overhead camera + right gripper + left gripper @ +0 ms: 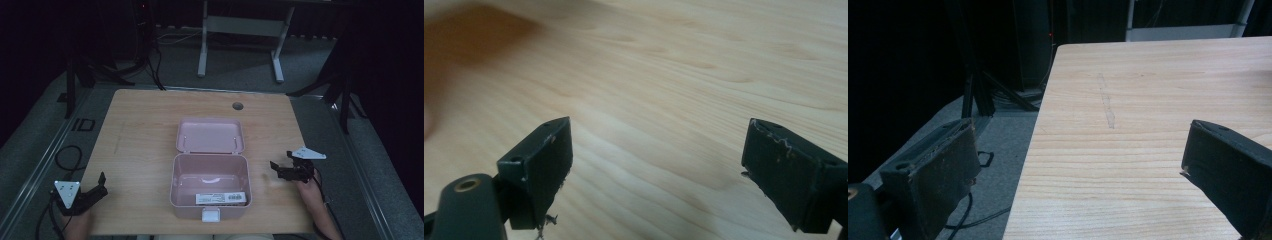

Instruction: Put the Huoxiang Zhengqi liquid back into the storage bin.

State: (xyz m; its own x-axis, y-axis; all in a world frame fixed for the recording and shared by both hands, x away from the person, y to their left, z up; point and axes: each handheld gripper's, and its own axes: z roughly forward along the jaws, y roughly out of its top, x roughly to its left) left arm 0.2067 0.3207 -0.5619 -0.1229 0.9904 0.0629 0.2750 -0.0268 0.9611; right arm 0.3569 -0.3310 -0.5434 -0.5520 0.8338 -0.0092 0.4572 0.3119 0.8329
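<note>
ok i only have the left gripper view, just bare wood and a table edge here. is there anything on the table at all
Observer: Yes. In the high view a pink box sits mid-table with its lid swung open away from the person.
Operator: anything inside it
Observer: A white label or card lies on the box floor near the front wall; its print is too small to read.
Operator: where's the other gripper
Observer: The right gripper is beside the box's right side, apart from it, jaws open over bare wood.
Operator: and mine relative to the box
Observer: The left gripper is at the table's near left corner, well clear of the box, jaws open.
</note>
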